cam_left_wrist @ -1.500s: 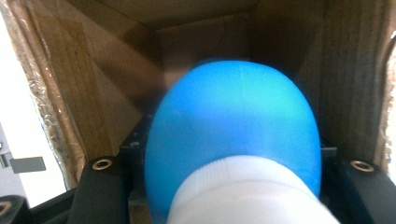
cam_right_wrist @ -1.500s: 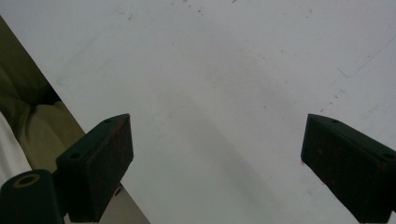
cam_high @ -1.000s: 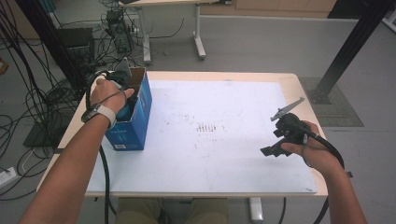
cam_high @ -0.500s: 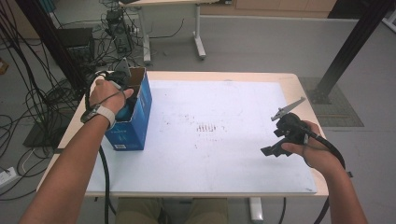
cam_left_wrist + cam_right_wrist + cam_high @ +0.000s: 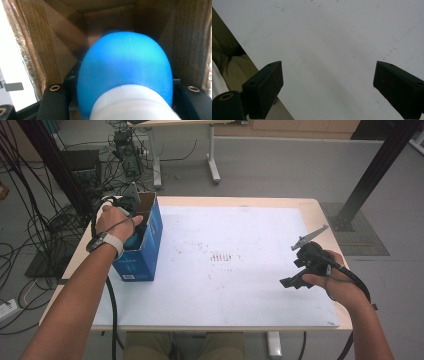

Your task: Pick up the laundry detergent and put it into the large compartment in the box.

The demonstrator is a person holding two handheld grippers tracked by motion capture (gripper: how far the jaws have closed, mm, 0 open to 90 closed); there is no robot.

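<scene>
Blue and smooth, with a ribbed white cap at its near end, a plastic bottle (image 5: 125, 72) sits clamped between the black jaws of the left gripper (image 5: 123, 91), which press against its sides just above the cap. In the left gripper view the bottle points down into an open cardboard box (image 5: 50, 45), whose brown corrugated inner walls close in around it on every side. From the high view the same box (image 5: 145, 252) stands upright near the left edge of the table (image 5: 310, 207), blue on the outside with its top flaps open, and the left hand (image 5: 116, 222) holds its gripper at the box mouth, a wristband showing on the forearm. A white mat (image 5: 240, 285) covers most of the tabletop, marked with small reddish specks near its middle. Well apart, on the right side of the mat, the right gripper (image 5: 327, 87) hangs just above the bare white surface with its jaws spread wide and nothing between them.
</scene>
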